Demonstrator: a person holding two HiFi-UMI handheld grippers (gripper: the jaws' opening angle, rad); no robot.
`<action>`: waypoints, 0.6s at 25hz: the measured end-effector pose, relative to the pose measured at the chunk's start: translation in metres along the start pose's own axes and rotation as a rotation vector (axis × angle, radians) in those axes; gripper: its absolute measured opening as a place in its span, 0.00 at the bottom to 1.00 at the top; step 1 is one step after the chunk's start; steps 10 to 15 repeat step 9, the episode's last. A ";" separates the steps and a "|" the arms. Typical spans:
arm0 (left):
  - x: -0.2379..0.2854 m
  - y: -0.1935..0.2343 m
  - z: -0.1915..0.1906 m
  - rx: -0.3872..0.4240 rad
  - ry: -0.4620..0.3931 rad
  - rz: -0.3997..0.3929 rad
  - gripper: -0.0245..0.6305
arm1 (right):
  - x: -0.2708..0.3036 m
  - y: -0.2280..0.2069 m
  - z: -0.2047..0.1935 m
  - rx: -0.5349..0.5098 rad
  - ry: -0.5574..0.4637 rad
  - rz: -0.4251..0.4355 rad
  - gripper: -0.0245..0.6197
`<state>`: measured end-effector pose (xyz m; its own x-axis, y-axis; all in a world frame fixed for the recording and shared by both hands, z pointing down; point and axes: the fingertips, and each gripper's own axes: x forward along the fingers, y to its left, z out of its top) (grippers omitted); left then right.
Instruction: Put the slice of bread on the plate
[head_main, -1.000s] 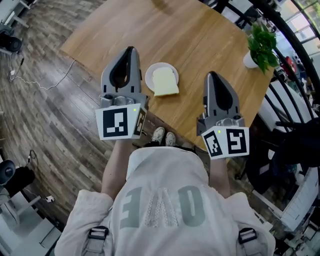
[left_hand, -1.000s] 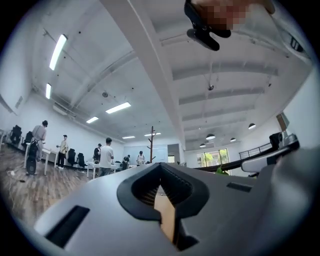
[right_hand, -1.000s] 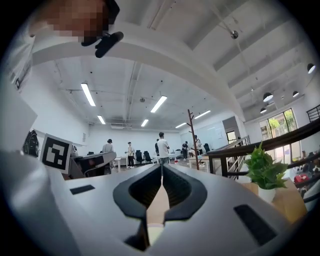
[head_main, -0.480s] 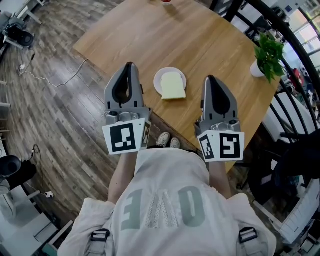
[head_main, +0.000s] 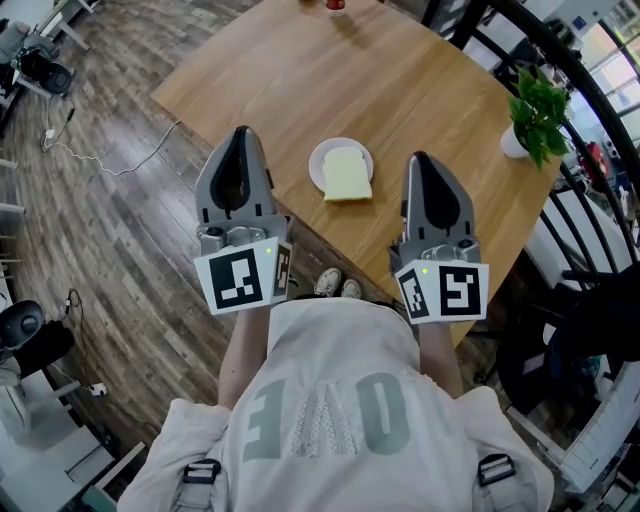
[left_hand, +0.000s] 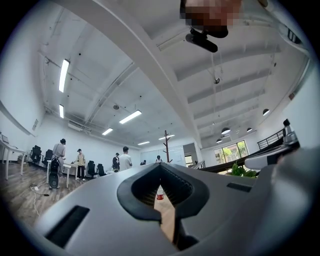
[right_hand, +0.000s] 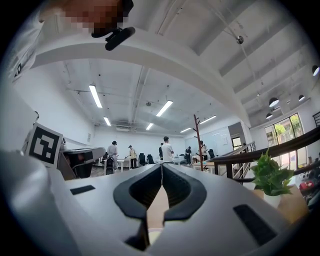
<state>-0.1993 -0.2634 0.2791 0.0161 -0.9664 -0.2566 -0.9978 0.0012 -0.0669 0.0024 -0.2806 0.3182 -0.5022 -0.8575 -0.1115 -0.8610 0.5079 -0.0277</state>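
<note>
Head view: nearest, the left gripper (head_main: 240, 138) and right gripper (head_main: 421, 160) hover at the near edge of the wooden table (head_main: 400, 80), each with jaws pressed together on nothing. Between and just beyond them, the slice of bread (head_main: 346, 175) lies on the white plate (head_main: 322, 158). Plank floor (head_main: 120, 230) spreads left; a potted plant (head_main: 537, 105) stands far right. Only the gripper views show distant people (right_hand: 166, 150) under ceiling lights (left_hand: 130, 117).

The bread (head_main: 347, 175) is cream, the plate (head_main: 316, 163) white, the table (head_main: 420, 90) tan wood-grain (plant (head_main: 540, 100) green).
</note>
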 end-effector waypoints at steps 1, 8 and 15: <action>0.000 0.001 0.001 -0.002 -0.004 0.003 0.05 | 0.000 0.001 0.000 -0.001 0.000 0.001 0.07; -0.005 0.002 0.008 -0.012 -0.010 0.004 0.05 | -0.005 0.004 0.001 -0.015 0.007 -0.002 0.07; -0.006 0.002 0.009 -0.008 -0.010 0.001 0.05 | -0.006 0.004 0.002 -0.016 0.008 -0.004 0.07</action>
